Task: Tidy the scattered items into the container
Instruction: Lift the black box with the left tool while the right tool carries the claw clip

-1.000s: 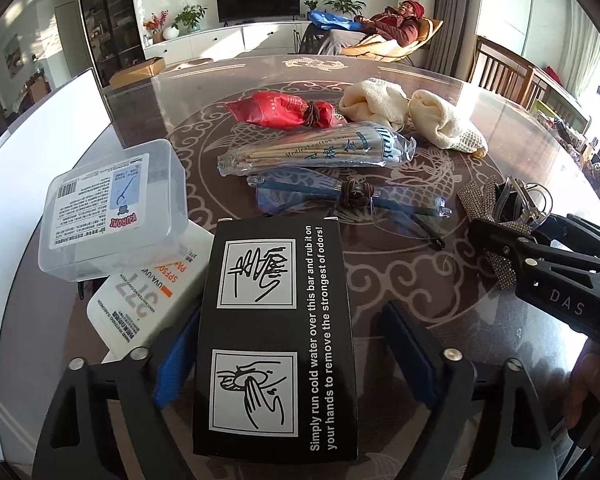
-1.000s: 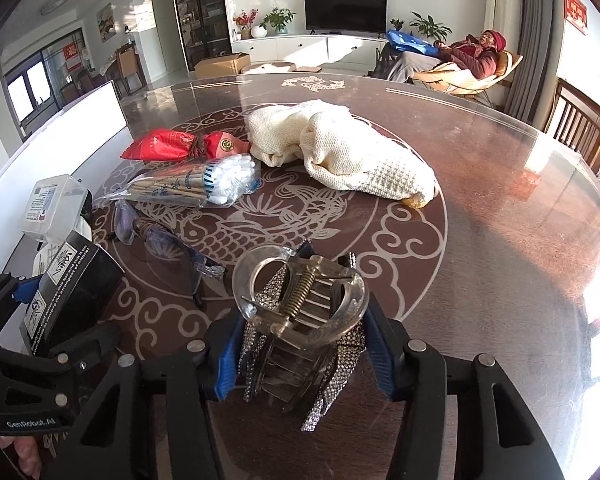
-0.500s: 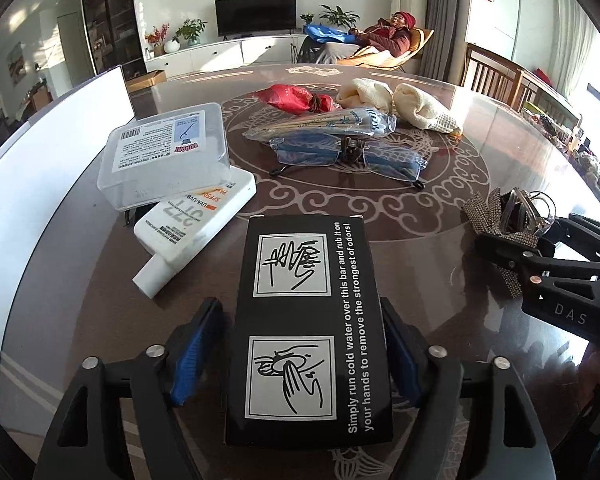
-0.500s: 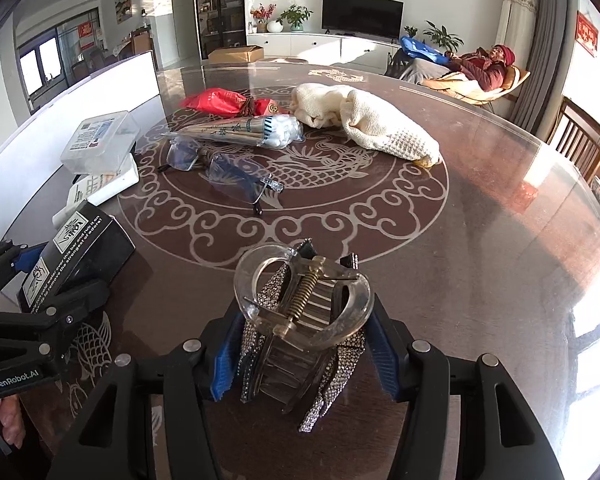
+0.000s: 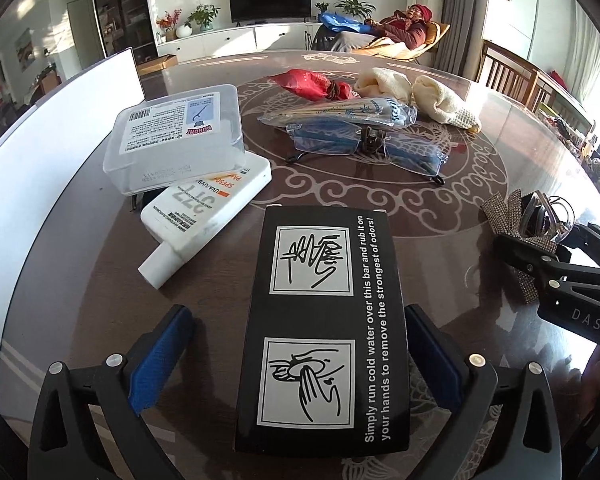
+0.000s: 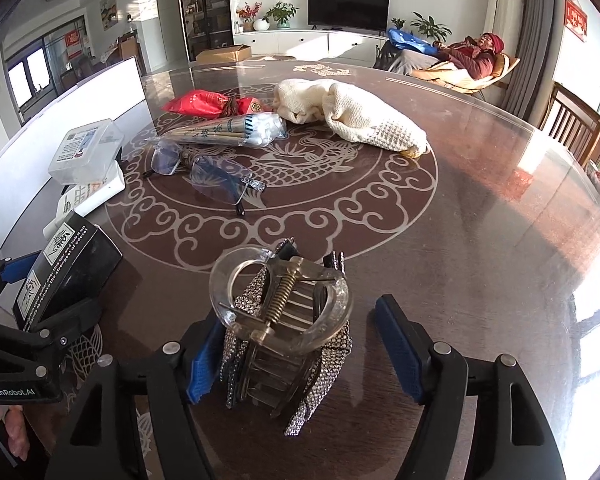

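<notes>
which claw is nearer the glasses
Right, only slightly by these views. The right claw straddles the hair clip, with bare table before the glasses. The left claw straddles the black box, further back.

— What lies ahead of me on the table [image 5: 480,208]?

— A box [image 5: 324,320] nearest; a case [image 5: 176,136] resting on a tube [image 5: 208,208] to its left.

— And behind?

— Glasses [image 5: 364,148], then a packet of sticks [image 5: 340,114]; a hair clip [image 6: 284,320] to the right.
</notes>
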`<state>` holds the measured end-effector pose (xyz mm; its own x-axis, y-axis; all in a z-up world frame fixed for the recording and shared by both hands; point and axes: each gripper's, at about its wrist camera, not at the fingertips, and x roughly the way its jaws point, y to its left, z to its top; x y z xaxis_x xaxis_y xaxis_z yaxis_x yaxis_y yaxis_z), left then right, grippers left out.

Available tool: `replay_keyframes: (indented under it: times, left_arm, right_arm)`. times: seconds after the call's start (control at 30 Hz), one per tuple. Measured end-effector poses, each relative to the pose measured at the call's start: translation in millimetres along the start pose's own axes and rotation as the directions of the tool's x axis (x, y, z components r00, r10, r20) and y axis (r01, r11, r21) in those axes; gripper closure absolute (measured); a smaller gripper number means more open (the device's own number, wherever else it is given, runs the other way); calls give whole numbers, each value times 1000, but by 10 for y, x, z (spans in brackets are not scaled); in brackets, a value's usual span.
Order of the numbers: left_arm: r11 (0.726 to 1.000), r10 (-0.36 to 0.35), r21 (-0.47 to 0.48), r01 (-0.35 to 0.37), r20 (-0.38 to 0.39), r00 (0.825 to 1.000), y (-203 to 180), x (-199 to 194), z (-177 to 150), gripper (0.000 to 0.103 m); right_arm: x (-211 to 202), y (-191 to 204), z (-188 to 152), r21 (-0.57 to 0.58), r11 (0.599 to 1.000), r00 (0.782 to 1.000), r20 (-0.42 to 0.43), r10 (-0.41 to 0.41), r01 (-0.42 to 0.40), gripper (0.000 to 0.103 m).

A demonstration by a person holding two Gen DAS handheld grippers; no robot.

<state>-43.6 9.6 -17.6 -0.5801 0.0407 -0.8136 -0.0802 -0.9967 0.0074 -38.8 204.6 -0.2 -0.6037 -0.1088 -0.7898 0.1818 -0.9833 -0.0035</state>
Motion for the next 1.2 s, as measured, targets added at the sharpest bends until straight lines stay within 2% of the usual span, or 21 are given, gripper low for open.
replay_keyframes:
  times: [0.27, 0.83, 0.87, 0.9, 0.93, 1.0, 1.1, 1.2]
  left_arm:
    - [1000, 1, -1, -1, 4, 1000, 3, -15, -13, 0]
    - [1000, 1, -2, -1, 3, 1000, 4, -20, -23, 0]
    - [1000, -3, 0, 3, 4, 1000, -1, -32, -25, 4]
    - [1000, -14, 10, 14, 16, 1000, -22, -68, -28, 15]
    - [999, -29, 30, 28, 28, 999, -57, -115, -30, 45]
    - [997, -73, 38, 72, 20, 997, -89, -164, -55, 45]
    - [991, -134, -8, 134, 22, 991, -11, -262, -141, 45]
    - [982, -172, -72, 173, 18, 985, 154, -396, -181, 45]
  right_arm:
    - [7, 4, 15, 10, 1000, 1000, -5, -7, 7, 27]
    - [-10, -7, -3, 17, 1000, 1000, -2, -11, 11, 26]
    - [-13, -11, -1, 19, 1000, 1000, -2, -10, 10, 28]
    - [-21, -19, 1, 23, 1000, 1000, 1, -6, 6, 30]
    - [-37, -26, 2, 28, 1000, 1000, 10, 2, -2, 51]
    - [-70, -40, -23, 51, 999, 1000, 16, 14, -15, 50]
    - [-188, -35, -134, 110, 992, 998, 30, 54, -57, 51]
    - [-330, 98, -213, 107, 990, 996, 42, 82, -86, 51]
